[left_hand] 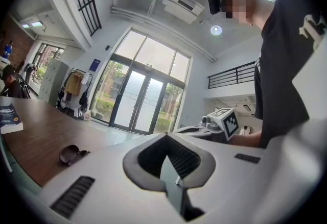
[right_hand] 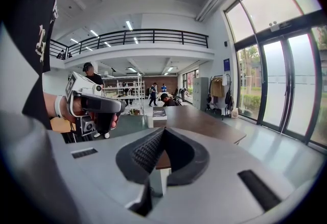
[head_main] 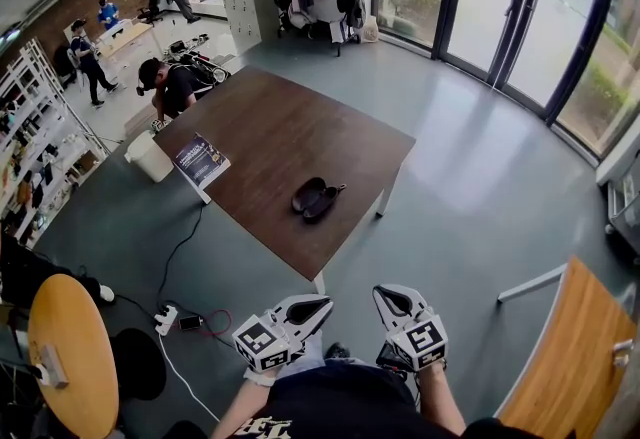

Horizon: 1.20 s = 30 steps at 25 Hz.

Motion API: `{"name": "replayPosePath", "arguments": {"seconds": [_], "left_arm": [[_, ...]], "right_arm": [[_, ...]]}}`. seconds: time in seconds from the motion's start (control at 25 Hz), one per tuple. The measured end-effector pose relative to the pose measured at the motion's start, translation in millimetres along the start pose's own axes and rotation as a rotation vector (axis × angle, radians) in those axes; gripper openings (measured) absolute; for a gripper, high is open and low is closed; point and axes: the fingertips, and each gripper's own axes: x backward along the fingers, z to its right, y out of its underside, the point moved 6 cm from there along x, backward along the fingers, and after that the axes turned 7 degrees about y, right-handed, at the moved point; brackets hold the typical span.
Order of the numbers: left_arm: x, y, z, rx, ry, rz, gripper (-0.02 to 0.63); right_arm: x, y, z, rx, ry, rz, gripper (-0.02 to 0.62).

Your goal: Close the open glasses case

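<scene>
My left claw (head_main: 316,305) and right claw (head_main: 390,297) hang just in front of my body, side by side and near each other, above the grey floor (head_main: 470,187). Both are clenched, jaw tips pressed together, with nothing between them. The case (head_main: 317,197) lies ahead of both claws and well apart from them, on the brown tabletop (head_main: 270,127), close to the edge nearest me. It is open, its two dark halves spread side by side. From the left claw it sits forward and off to the left. A book (head_main: 201,163) lies farther left, at the tabletop's corner. Beyond that corner a person (head_main: 172,87) bends over.
</scene>
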Motion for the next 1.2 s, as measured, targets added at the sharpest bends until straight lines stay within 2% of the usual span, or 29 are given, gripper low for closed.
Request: {"name": "replayPosePath", "arguments": {"seconds": [0.48,1.2], "left_arm": [[1.9,-5.6,3.2,-0.002,0.003,0.003,0.006],[11.0,-6.8,-23.4,0.011,-0.002,-0.003,0.006]], "right_arm": [[4.6,-7.9,-2.7,0.003,0.002,0.002,-0.012],[-24.1,-15.4,-6.7,0.005,-0.007,-0.002,-0.012]]}}
